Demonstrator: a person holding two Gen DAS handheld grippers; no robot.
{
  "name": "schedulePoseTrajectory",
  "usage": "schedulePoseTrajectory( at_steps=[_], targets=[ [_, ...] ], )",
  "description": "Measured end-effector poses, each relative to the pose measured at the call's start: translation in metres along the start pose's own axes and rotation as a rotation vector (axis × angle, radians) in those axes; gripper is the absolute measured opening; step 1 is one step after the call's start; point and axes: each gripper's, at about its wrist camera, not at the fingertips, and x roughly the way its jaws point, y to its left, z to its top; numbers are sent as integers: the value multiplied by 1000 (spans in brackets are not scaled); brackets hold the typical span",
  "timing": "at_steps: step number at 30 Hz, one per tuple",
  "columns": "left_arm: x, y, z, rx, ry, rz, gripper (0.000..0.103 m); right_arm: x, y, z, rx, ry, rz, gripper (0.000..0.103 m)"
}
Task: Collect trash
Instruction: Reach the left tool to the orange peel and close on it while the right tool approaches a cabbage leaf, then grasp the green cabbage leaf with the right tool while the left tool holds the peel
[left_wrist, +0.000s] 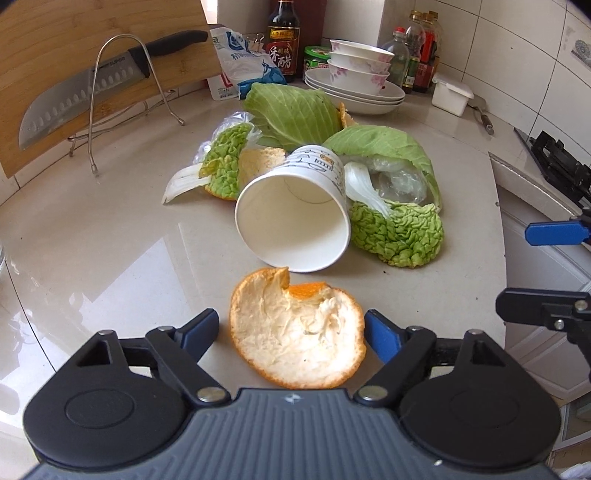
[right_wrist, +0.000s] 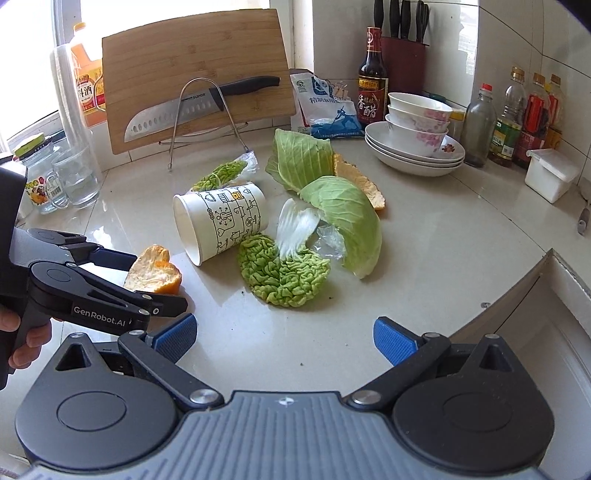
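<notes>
Orange peel (left_wrist: 295, 339) lies between the spread fingers of the left tool (left_wrist: 291, 332), pads flanking it, not pressing. Just ahead of that tool a paper cup (left_wrist: 293, 210) lies on its side on the bench (left_wrist: 110, 229). Right tool (right_wrist: 284, 338) open, empty; ahead of it wrinkled cabbage leaf (right_wrist: 282, 277), beyond it cabbage wedges (right_wrist: 343, 218).

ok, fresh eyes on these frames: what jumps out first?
The orange peel sits between the open left tongs, nearest the camera. Just beyond it a printed paper cup lies tipped on its side amid cabbage leaves on the countertop. At the back, a knife rests against an upright cutting board.
</notes>
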Motion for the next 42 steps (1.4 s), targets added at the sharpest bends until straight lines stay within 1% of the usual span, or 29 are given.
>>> schedulePoseTrajectory(
  at_steps=[1,3,7,12,14,19,22,26,31,34,35,36,37,39,41,42],
  targets=[
    [0,1,1,-1,1,-6,80,3,1,2,-6,3,2,103],
    [-1,2,1,1,1,-16,69,9,2,5,-16,9,6,103],
    [-3,3,4,3,-5,-1,64,20,2,12,-32,12,10,103],
    [-10,8,8,-28,-10,13,63,31,-4,27,-51,-8,12,103],
    [-12,9,10,-26,-16,19,63,34,-11,37,-56,-25,6,103],
    [-16,12,18,-36,-31,27,62,53,-40,61,-29,-54,-13,103],
    [-16,12,21,-37,-32,34,62,72,-64,73,33,-34,16,103],
    [-14,11,24,-43,-28,45,62,94,-88,81,116,0,102,103],
    [-13,8,26,-50,-24,53,62,118,-110,81,211,62,185,96],
    [-12,8,27,-58,-21,61,62,122,-115,78,245,80,230,82],
    [-12,8,28,-58,-19,64,62,121,-115,78,243,79,238,74],
    [-12,8,28,-57,-19,66,62,120,-114,78,234,78,237,69],
    [-13,8,28,-55,-18,69,62,117,-113,78,222,71,228,67],
    [-14,7,29,-49,-19,74,62,112,-110,78,201,67,223,57],
    [-15,7,29,-41,-22,76,62,104,-110,80,191,52,222,55],
    [-16,6,29,-38,-22,78,62,101,-109,80,186,46,224,50]
  ],
)
